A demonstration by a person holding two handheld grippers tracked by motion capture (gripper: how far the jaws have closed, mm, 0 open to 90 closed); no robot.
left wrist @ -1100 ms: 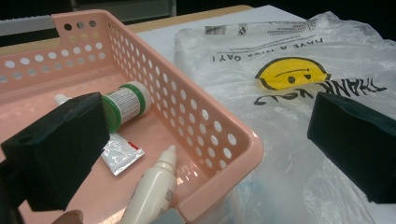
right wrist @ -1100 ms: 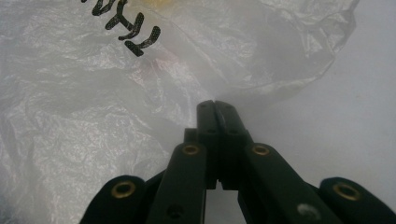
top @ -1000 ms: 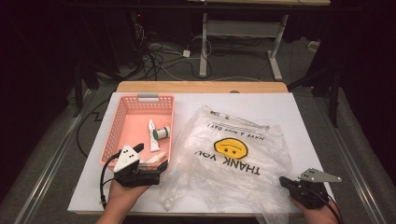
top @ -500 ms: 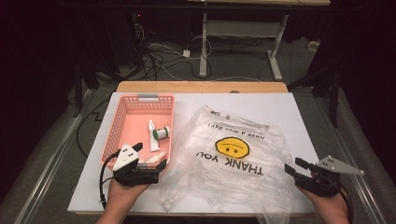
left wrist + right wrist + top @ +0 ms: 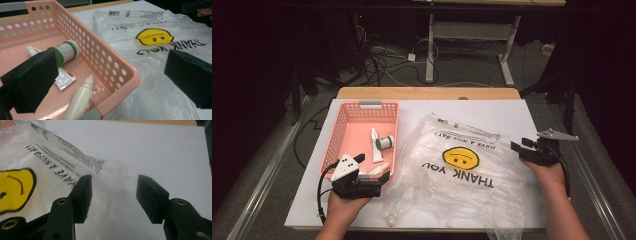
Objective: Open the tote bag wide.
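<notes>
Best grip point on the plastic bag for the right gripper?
The bag lies flat, so pinch its crinkled right edge, coming in low from the right. That raised fold sits just ahead of the open right gripper, a likely better bite than the smooth flat middle.

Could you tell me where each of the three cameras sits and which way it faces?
High view: fixed above the person's side, looking forward and down on the table; both forearms, left tongs and right tongs show.
Left gripper view: rides the left tongs, facing the pink basket; two open jaws show.
Right gripper view: rides the right tongs, low over the plastic bag; open jaws show.
All three share the bag's yellow smiley.
</notes>
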